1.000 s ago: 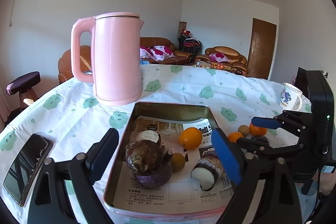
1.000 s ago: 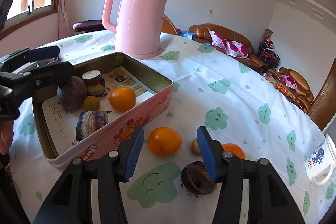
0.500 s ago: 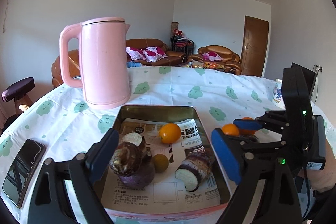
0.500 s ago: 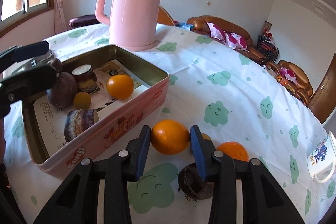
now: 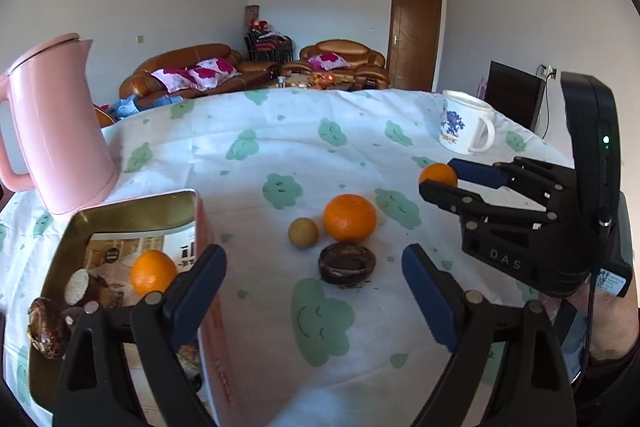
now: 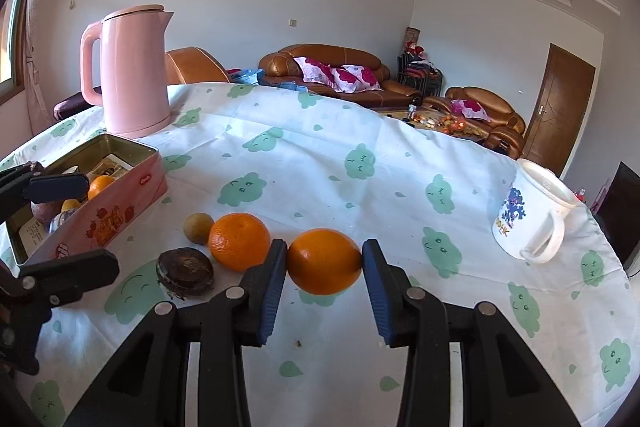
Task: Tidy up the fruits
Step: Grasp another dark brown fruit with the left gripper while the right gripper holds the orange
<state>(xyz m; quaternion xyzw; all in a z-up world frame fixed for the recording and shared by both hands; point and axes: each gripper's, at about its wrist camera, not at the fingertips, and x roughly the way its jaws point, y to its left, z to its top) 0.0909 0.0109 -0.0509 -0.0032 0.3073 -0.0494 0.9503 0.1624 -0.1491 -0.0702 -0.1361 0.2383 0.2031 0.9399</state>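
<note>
Two blue pads of the right gripper [image 6: 324, 263] pinch an orange [image 6: 324, 262] above the tablecloth [image 6: 304, 155]. Beside it lie another orange [image 6: 239, 241], a small brownish fruit [image 6: 198, 227] and a dark husk [image 6: 185, 270], near the pink tin [image 6: 120, 215]. Left gripper [image 5: 314, 291] hangs wide open, holding nothing.

A smooth orange [image 6: 324, 262] is sitting pinched between the blue pads of the right hand-held gripper [image 6: 325, 281], raised off the worktop [image 6: 320, 163]. To its left, a dimpled mandarin [image 6: 239, 241] is resting on the cloth, with a small tan round fruit [image 6: 198, 227] just behind it and a dark brown wrinkled fruit [image 6: 185, 270] lying nearer. Far left, the open pink tin [image 6: 120, 203] is holding another orange [image 5: 153, 272] among dark tubers.
</note>
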